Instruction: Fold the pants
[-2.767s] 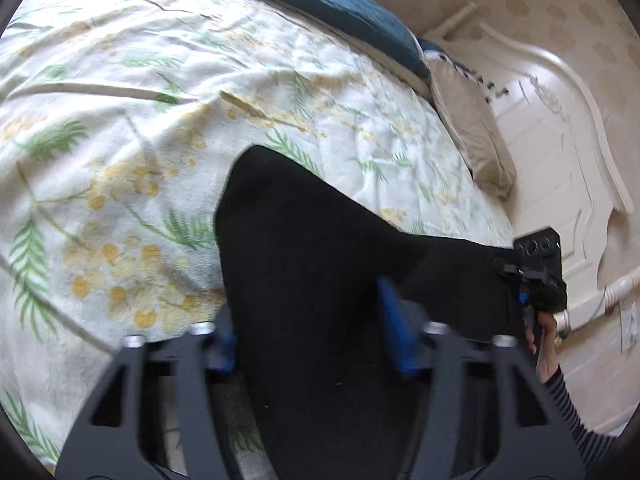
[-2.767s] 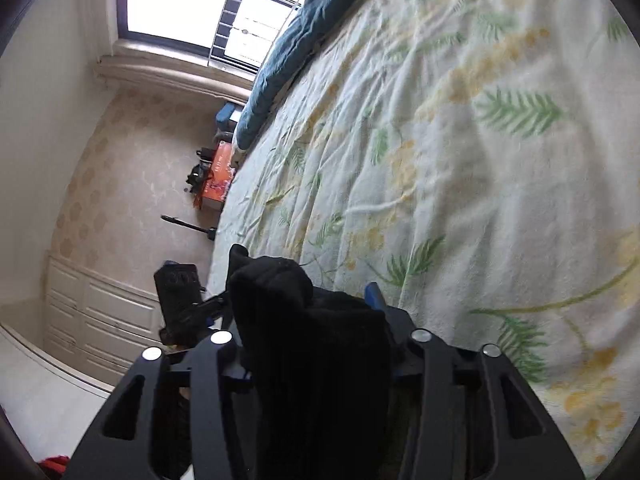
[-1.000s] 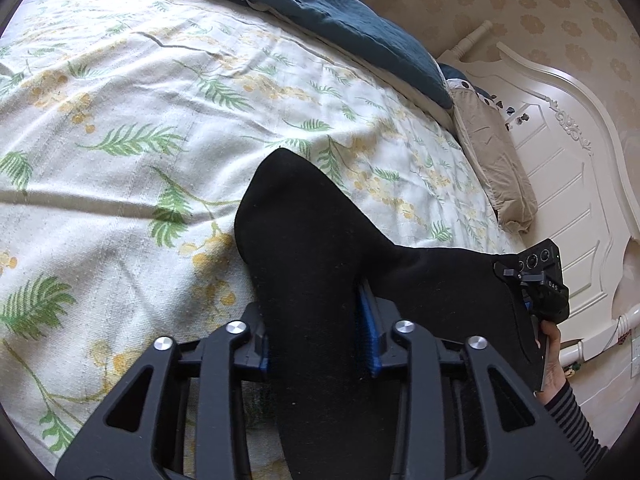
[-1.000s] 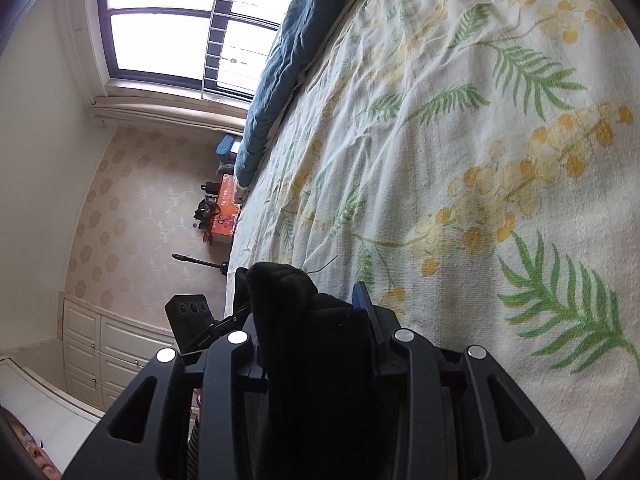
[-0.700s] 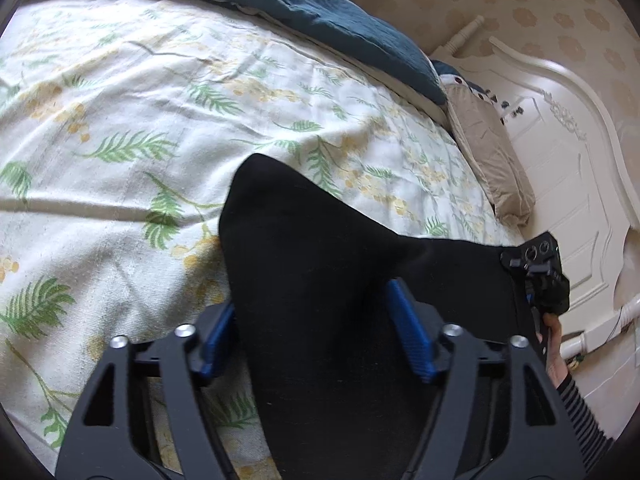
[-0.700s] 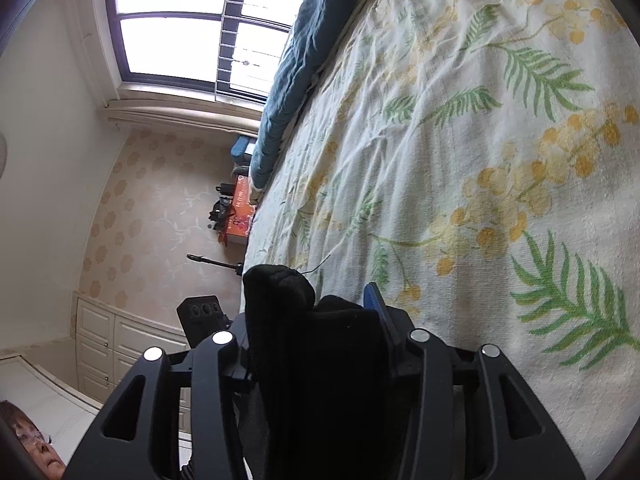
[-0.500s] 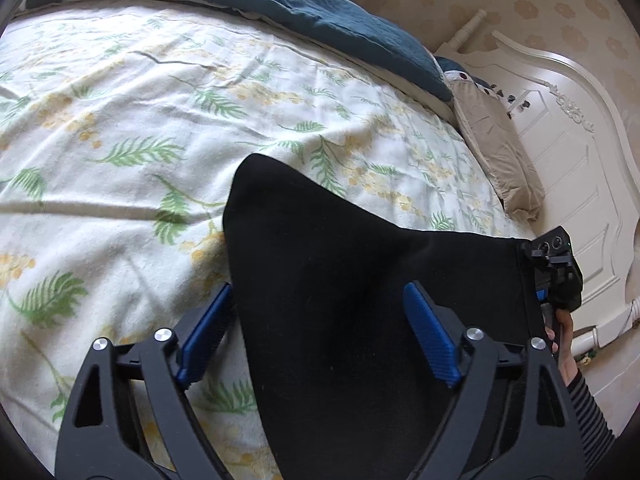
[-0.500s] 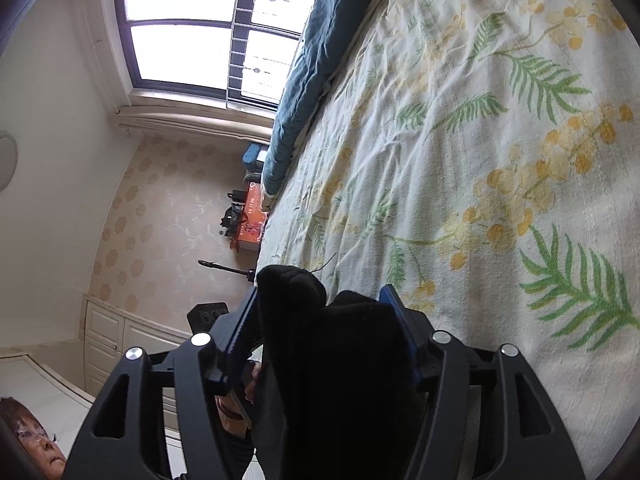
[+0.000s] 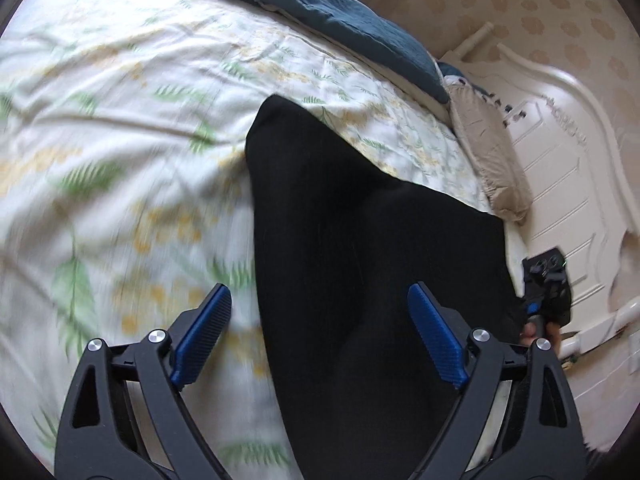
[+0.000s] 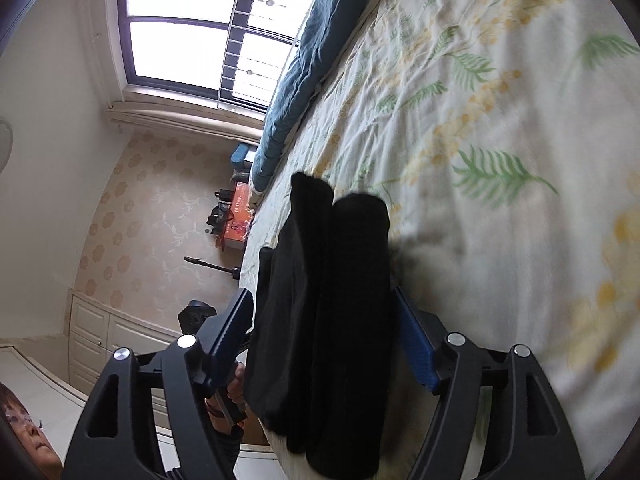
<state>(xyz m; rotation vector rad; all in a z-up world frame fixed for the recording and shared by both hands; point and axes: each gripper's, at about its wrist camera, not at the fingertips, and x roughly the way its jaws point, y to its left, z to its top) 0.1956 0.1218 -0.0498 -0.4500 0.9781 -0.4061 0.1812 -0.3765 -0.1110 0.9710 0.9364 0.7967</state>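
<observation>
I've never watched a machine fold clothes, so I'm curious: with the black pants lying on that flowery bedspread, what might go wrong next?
The left gripper and right gripper are both opening, their pads off the black pants, which lie between the fingers. Pulling back carelessly, a blue fingertip could snag the cloth and undo the fold. The pants lie near the edge of the bedspread, so a tug might slide them off.
</observation>
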